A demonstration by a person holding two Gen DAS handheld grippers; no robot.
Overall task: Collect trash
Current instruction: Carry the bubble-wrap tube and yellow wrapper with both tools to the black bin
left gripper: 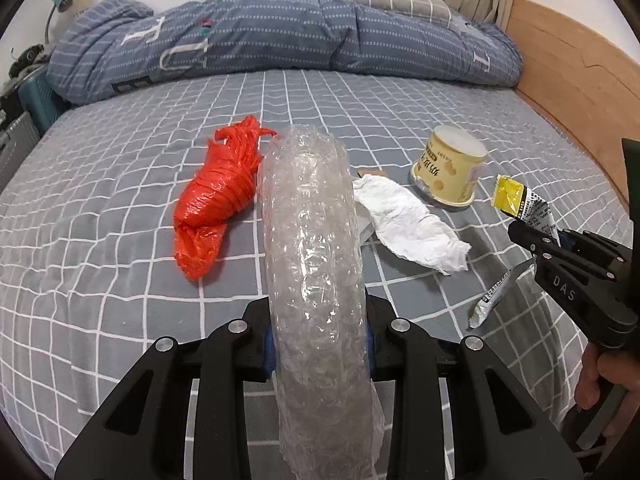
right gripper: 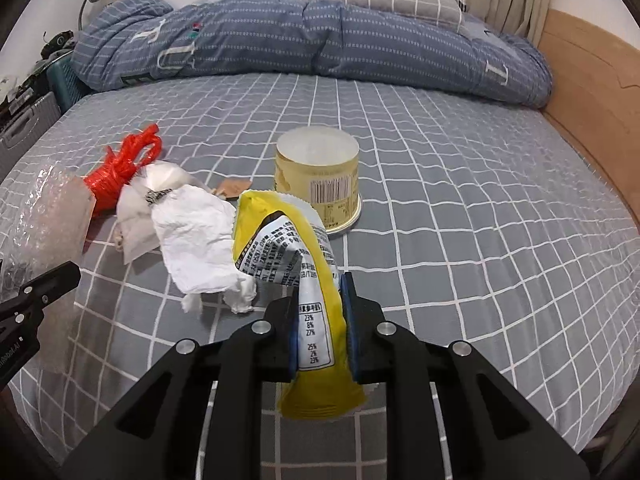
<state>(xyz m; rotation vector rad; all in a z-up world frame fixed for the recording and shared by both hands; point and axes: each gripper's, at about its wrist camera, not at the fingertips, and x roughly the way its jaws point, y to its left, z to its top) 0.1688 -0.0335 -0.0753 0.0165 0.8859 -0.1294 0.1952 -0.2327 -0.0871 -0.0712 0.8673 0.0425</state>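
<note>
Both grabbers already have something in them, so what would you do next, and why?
Probably carry both loads off to a bin, which is out of view. The left hand-held gripper is shut on bubble wrap and the right hand-held gripper on a yellow wrapper, so neither can take the tissue, red bag or tub.

Grey checked bed [left gripper: 120, 160], rolled duvet [left gripper: 280, 36], wooden headboard [left gripper: 568, 64].

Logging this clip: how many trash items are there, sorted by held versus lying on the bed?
Held in jaws: 2, the bubble wrap in the left gripper and the yellow wrapper in the right gripper.
Lying on the bed: 3, the red bag, white tissue and yellow cup.
Total: 5
</note>
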